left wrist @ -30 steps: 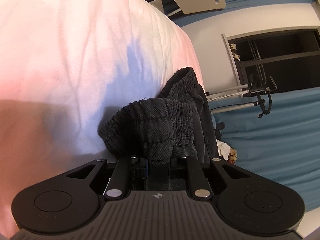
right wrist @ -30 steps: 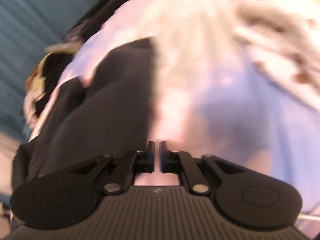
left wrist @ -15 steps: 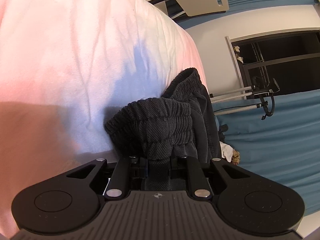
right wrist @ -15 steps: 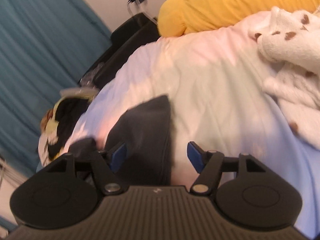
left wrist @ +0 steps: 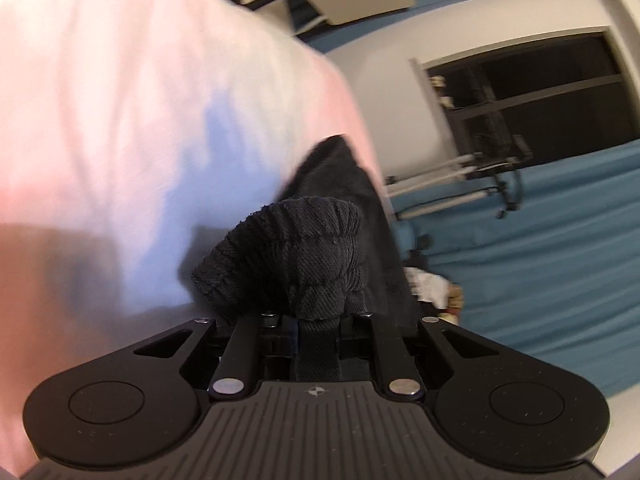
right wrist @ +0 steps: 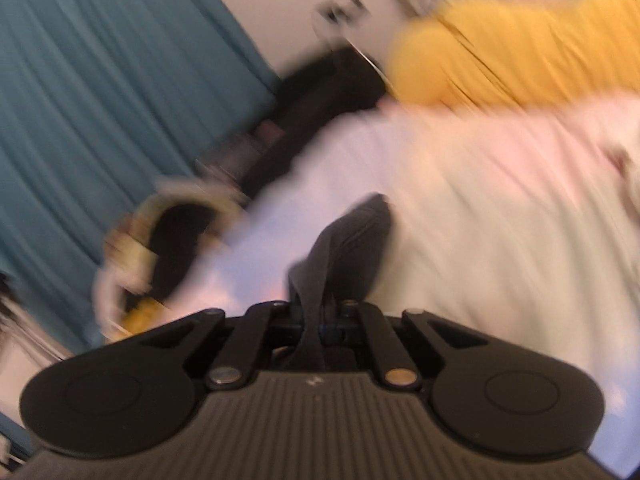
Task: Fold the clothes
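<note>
Hanging between the two grippers, the dark garment [left wrist: 304,248] is being lifted off the pale bedspread [left wrist: 120,120], its ribbed elastic waistband bunching just ahead of the left gripper [left wrist: 318,322], whose jaws are clenching that band; the right gripper [right wrist: 316,314] is pinching a thinner fold of the same cloth [right wrist: 348,248], jaws closed on it; holding two points likely lets the person spread the piece flat before folding; both views are blurring, so the outline is uncertain; around it, a yellow pillow [right wrist: 500,60] is lying at the bed's head, teal curtains [right wrist: 100,80] are hanging beside the bed, and a heap of other laundry [right wrist: 160,248] is sitting near the bed's edge, possibly crowding the folding space.
</note>
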Tool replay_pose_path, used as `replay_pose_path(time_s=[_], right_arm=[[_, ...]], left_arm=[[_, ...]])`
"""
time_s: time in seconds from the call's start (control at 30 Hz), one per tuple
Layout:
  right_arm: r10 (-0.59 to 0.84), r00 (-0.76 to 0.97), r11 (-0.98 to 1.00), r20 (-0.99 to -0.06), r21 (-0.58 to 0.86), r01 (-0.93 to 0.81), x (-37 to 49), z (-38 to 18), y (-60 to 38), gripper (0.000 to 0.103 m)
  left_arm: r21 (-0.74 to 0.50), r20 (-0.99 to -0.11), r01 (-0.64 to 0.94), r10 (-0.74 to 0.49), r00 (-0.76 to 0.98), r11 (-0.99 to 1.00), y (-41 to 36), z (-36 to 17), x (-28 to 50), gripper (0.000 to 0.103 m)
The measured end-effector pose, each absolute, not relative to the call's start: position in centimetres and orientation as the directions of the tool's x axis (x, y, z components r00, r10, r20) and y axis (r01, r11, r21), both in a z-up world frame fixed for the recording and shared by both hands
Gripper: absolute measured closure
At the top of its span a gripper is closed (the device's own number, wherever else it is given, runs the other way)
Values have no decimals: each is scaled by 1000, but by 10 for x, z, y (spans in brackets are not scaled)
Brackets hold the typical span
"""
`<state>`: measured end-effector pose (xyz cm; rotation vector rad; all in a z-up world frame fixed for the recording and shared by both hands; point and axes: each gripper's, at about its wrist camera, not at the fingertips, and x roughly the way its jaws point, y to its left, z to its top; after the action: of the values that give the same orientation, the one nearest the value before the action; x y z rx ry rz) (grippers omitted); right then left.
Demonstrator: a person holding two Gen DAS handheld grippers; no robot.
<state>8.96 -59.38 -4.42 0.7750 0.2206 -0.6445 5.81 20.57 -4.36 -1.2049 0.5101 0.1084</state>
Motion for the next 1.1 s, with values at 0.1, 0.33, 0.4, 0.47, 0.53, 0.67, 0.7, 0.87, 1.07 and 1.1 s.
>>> replay_pose_path(time_s=[0.1, 0.33, 0.4, 0.47, 0.53, 0.67, 0.7, 0.87, 1.07, 1.1], right_arm=[[-482, 855, 633, -191, 599, 490, 72, 13, -569, 98], [-540, 780, 546, -315, 574, 610, -18, -34, -582, 94], [-501, 735, 458, -458, 580, 674, -40, -81, -598, 92], [-453, 691, 349, -563, 601, 718, -63, -127, -614, 91], [-439, 703, 319, -560, 634, 704, -82, -151, -623, 91], [-423, 754, 353, -502, 676, 647, -89, -159, -635, 81], [-420, 767, 354, -485, 690, 631, -88, -159, -639, 70], [-414, 753, 392, -511, 647, 654, -68, -153, -647, 62], [-607, 668, 486, -431, 464, 740, -79, -117, -619, 98], [-605, 641, 428, -472, 487, 762, -85, -128, -623, 98]], left_arm=[[-894, -384, -310, -199, 902, 322, 213, -43, 52, 87], [-906, -422, -405, -227, 878, 120, 234, -70, 40, 87], [-895, -445, -433, -234, 864, 105, 234, -74, 39, 87], [-892, -451, -437, -229, 862, 111, 233, -73, 40, 87], [-889, -457, -442, -225, 860, 117, 232, -72, 41, 87], [-883, -469, -451, -215, 856, 129, 230, -71, 44, 87], [-881, -472, -453, -212, 856, 133, 229, -70, 44, 86], [-864, -492, -452, -188, 850, 219, 223, -61, 45, 86], [-830, -514, -441, -161, 843, 342, 214, -47, 44, 86], [-823, -517, -438, -157, 841, 362, 212, -45, 43, 85]])
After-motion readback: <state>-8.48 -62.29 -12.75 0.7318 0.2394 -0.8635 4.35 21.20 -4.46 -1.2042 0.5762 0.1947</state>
